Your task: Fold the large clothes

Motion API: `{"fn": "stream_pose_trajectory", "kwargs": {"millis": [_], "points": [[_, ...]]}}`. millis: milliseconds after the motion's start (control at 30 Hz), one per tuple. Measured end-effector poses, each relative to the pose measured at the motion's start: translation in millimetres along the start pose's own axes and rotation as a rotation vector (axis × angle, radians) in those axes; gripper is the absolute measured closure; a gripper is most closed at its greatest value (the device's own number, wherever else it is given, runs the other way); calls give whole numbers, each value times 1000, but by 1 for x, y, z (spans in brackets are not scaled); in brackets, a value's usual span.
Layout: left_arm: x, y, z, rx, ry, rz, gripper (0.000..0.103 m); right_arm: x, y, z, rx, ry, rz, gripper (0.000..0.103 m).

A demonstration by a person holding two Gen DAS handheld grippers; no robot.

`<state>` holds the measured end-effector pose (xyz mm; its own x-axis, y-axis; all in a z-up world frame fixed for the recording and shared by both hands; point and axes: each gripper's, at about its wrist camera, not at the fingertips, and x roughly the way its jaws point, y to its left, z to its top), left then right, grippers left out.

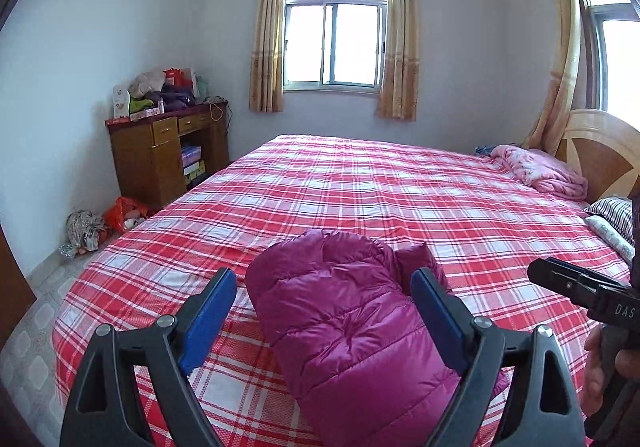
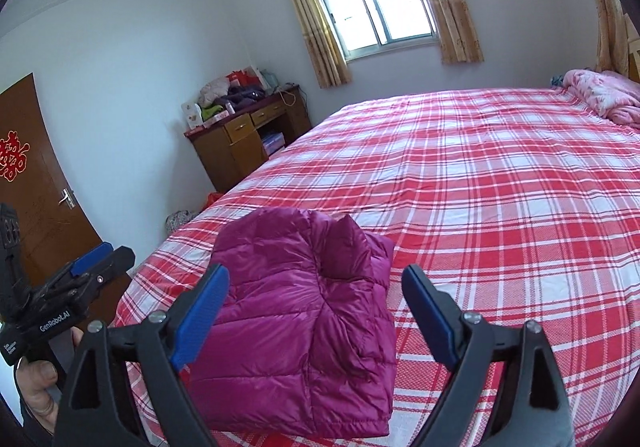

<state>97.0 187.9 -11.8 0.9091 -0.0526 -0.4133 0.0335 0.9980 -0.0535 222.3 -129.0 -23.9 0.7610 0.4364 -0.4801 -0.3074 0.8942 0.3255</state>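
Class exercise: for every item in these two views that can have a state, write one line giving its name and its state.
magenta puffer jacket: folded into a bundle, lying on the bed, not gripped.
left gripper: open, holding nothing.
right gripper: open, holding nothing.
plaid bed cover: spread flat.
pink blanket: bunched by the headboard.
curtains: drawn apart.
door: appears shut.

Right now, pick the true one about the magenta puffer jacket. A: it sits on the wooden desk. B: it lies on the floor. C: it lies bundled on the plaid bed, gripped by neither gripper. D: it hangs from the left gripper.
C: the magenta puffer jacket rests on the plaid bed, with the left gripper and right gripper both open and empty.
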Motion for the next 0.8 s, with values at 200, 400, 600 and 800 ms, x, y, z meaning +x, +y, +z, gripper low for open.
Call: {"fn": "stream_pose_trajectory", "kwargs": {"millis": [200, 400, 600, 800], "points": [[-8, -4, 3, 4, -23, -3, 13, -10, 3, 0, -5, -20, -3, 12], [-12, -5, 3, 9, -33, 2, 13, -14, 8, -2, -20, -28, 3, 11], [-10, -6, 1, 10, -28, 3, 13, -15, 10, -4, -23, -28, 3, 11], [-11, -10, -1, 17, -25, 6, 13, -16, 7, -6, -7, -25, 0, 11]]}}
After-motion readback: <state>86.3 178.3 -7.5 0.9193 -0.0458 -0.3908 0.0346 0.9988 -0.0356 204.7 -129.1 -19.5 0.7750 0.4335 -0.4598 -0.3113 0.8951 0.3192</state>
